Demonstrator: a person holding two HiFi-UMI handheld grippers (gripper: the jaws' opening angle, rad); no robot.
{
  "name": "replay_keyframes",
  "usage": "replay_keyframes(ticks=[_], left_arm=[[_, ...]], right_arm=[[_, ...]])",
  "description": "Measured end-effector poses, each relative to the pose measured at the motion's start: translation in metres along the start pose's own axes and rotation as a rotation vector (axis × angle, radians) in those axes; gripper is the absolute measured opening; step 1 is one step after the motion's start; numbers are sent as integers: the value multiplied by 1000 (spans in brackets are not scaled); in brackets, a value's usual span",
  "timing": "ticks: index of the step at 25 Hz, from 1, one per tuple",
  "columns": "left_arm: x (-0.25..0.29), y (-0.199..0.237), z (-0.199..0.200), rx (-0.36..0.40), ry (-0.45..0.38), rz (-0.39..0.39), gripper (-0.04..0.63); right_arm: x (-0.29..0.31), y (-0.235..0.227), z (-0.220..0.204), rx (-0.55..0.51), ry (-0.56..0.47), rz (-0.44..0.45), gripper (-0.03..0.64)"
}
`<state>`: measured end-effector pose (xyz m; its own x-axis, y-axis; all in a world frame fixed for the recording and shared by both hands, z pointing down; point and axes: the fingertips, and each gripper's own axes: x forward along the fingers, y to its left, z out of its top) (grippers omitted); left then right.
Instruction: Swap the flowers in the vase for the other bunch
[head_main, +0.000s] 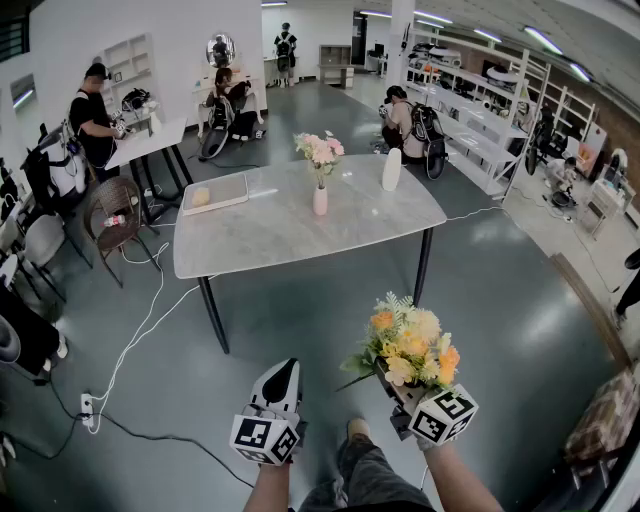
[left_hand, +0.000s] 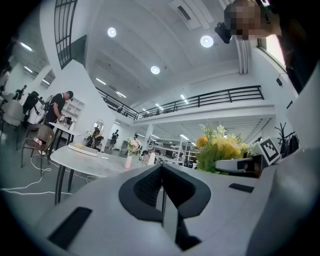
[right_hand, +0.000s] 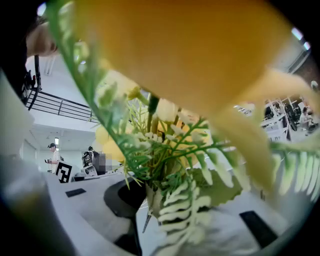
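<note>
Yellow and orange blooms with green fern, the other bunch (head_main: 410, 345), are sitting clamped by the stems in the right tongs (head_main: 393, 382). The person is holding these level over the grey floor (head_main: 500, 290), well short of the pink vase (head_main: 320, 200) on its near side. In the right gripper view the stems (right_hand: 152, 197) are filling the gap between the two jaws, and petals are crowding the lens.

The left tongs (head_main: 287, 368) are clenched on nothing, with the jaws pressed together. They are hovering just left of the bunch, equally far from the vase.

Pink flowers (head_main: 320, 150) are standing upright in the vase, which is resting near the middle of the pale stone worktop (head_main: 260, 240). A taller white bottle (head_main: 391, 169) is standing to the right of the vase and a little farther back. A white tray (head_main: 214, 193) with something yellowish on it is lying to the vase's left, near the worktop's edge. Beyond the vase, several people (head_main: 95, 115) are sitting and standing among desks and shelving.
</note>
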<state>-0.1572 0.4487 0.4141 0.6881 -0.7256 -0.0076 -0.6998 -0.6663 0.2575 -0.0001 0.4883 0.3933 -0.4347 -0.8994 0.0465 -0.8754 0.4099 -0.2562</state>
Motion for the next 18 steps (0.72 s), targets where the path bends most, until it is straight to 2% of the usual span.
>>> replay_keyframes(ticks=[8,18], left_arm=[[86,14,8,5,-1,3,14],[165,27,7,6,1,30,14]], right_arm=[[50,-70,18,-12,27,18,118],[98,-131,36,-25,50,72,118]])
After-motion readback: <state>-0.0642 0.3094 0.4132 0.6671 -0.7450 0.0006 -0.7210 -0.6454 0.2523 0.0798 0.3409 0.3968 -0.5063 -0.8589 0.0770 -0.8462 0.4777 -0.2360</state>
